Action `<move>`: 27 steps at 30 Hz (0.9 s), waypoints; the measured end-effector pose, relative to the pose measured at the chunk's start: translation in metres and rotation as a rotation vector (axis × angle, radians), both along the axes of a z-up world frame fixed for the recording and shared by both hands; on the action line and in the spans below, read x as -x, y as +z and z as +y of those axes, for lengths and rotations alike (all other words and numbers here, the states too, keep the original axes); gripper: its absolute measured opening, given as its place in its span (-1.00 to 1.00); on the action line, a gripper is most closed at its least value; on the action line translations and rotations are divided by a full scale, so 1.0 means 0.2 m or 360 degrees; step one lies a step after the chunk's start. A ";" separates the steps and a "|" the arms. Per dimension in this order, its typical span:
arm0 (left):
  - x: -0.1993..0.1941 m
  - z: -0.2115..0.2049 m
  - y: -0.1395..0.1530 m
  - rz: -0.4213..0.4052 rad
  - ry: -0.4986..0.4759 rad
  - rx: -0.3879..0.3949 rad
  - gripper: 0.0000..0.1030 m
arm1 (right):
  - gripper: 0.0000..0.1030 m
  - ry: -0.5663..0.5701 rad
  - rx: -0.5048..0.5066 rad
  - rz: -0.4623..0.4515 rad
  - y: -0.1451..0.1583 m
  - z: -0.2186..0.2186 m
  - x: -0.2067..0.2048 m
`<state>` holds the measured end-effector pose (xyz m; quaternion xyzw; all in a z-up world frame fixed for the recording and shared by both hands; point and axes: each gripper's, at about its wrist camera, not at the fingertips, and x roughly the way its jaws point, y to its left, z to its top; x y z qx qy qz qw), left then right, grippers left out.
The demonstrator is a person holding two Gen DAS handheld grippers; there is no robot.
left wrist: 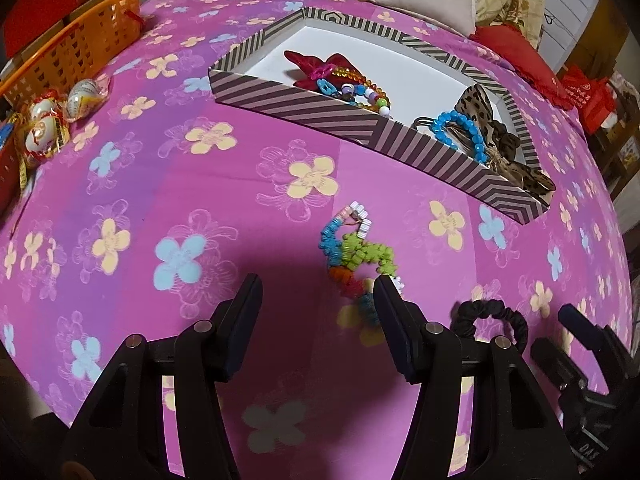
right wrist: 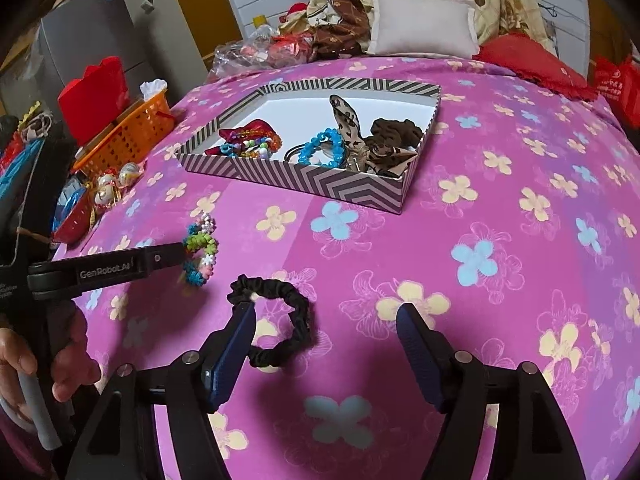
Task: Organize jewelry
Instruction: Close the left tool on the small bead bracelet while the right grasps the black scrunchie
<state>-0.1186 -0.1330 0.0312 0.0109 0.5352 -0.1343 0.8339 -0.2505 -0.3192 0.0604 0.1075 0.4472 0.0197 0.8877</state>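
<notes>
A multicoloured bead bracelet (left wrist: 352, 252) lies on the pink flowered cloth. My left gripper (left wrist: 318, 300) hangs over its near end, jaws apart, the right finger just touching the beads. A black scrunchie (right wrist: 280, 320) lies flat between the jaws of my right gripper (right wrist: 326, 316), close to the left finger, with the pads not pressing on it. The scrunchie (left wrist: 488, 316) also shows in the left wrist view. Behind both stands a striped box (right wrist: 320, 184) holding a red bow (right wrist: 244, 128), bead bracelets (right wrist: 260, 146), a blue bead bracelet (right wrist: 320, 148), a leopard-print bow and a brown scrunchie (right wrist: 396, 130).
An orange basket (left wrist: 80, 44) and wrapped egg-shaped sweets (left wrist: 44, 128) sit at the cloth's left edge. A white pillow (right wrist: 424, 24) and a red cushion (right wrist: 528, 64) lie behind the box. A person's hand (right wrist: 24, 364) holds the left gripper's handle.
</notes>
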 end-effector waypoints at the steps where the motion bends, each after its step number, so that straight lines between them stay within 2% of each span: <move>1: 0.00 0.00 0.00 0.0000 0.0004 -0.0003 0.12 | 0.37 0.0005 -0.0001 -0.0001 0.00 0.00 0.00; 19: -0.04 -0.09 -0.04 0.0000 0.0034 -0.0059 0.12 | 0.37 0.0027 0.0028 0.0008 -0.04 0.00 0.00; 24: -0.06 -0.11 -0.05 -0.0008 0.0059 -0.0047 0.15 | 0.37 0.0057 0.0045 -0.0001 -0.05 0.02 -0.01; 27: -0.06 -0.12 -0.05 -0.0019 0.0061 -0.0050 0.24 | 0.37 0.0076 0.0073 -0.0012 -0.06 0.04 -0.02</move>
